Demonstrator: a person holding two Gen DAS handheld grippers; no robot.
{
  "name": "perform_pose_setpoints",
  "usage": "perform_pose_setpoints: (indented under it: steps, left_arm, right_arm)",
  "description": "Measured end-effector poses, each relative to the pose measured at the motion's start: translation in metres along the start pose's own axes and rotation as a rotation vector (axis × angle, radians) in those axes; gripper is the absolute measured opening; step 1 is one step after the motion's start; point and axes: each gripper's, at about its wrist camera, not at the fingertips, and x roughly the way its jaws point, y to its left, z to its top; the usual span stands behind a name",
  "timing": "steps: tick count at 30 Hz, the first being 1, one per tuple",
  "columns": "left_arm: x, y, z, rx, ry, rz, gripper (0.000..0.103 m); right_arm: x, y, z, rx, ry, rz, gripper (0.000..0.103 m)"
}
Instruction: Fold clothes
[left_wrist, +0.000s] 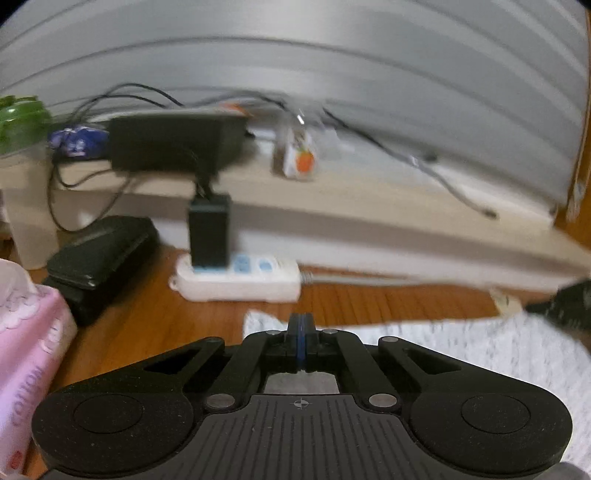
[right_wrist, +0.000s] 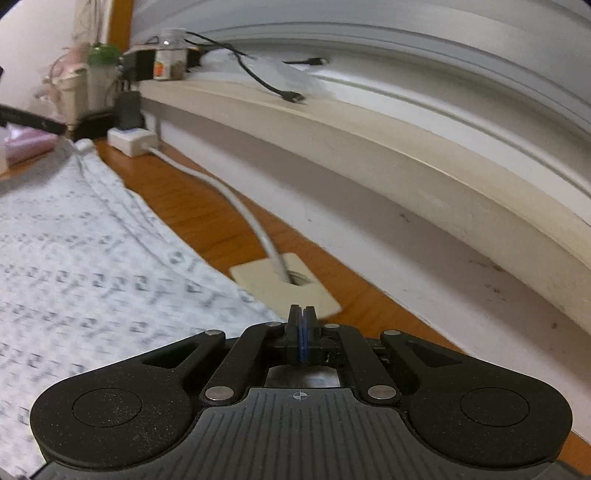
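Note:
A white garment with a small grey print (right_wrist: 74, 258) lies spread on a wooden surface (right_wrist: 207, 206). My right gripper (right_wrist: 303, 314) is shut at its near right edge, blue pads pressed together where the fabric's border ends. In the left wrist view the same garment (left_wrist: 461, 354) runs off to the right. My left gripper (left_wrist: 301, 321) is shut over a corner of it that peeks out just left of the fingertips. The cloth inside either pinch is hidden by the fingers. A dark shape at the far right is the other gripper (left_wrist: 565, 302).
A white power strip (left_wrist: 240, 280) with a black adapter lies ahead of the left gripper, beside a black case (left_wrist: 99, 251) and a pink tissue pack (left_wrist: 26, 350). A white cable (right_wrist: 229, 195) runs to a beige plate (right_wrist: 280, 291). A cream ledge (right_wrist: 369, 147) borders the far side.

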Motion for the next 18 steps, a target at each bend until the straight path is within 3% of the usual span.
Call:
perform_pose_setpoints:
  steps: [7, 8, 10, 11, 13, 16, 18]
  left_arm:
    - [0.003, -0.010, -0.001, 0.010, 0.039, -0.007, 0.000]
    - [0.004, -0.017, -0.002, 0.019, 0.045, -0.019, 0.003]
    - [0.009, -0.036, -0.005, 0.052, 0.063, -0.039, 0.019]
    - [0.011, -0.048, -0.007, 0.074, 0.071, -0.050, 0.022]
    - [0.016, -0.070, -0.013, 0.107, 0.085, -0.089, 0.031]
    - [0.027, -0.105, -0.023, 0.140, 0.103, -0.176, 0.032]
    - [0.035, -0.128, -0.030, 0.171, 0.120, -0.229, 0.032]
  right_arm:
    - [-0.011, -0.011, 0.001, 0.068, -0.042, 0.060, 0.004]
    - [-0.014, -0.010, 0.003, 0.074, -0.053, 0.077, 0.007]
    - [-0.017, -0.005, 0.011, 0.068, -0.062, 0.127, 0.012]
    - [-0.017, 0.001, 0.014, 0.058, -0.061, 0.155, 0.016]
    - [-0.018, 0.013, 0.021, 0.037, -0.058, 0.211, 0.017]
    - [-0.015, 0.034, 0.026, -0.018, -0.032, 0.303, 0.018]
    - [-0.007, 0.047, 0.026, -0.064, 0.002, 0.281, 0.018]
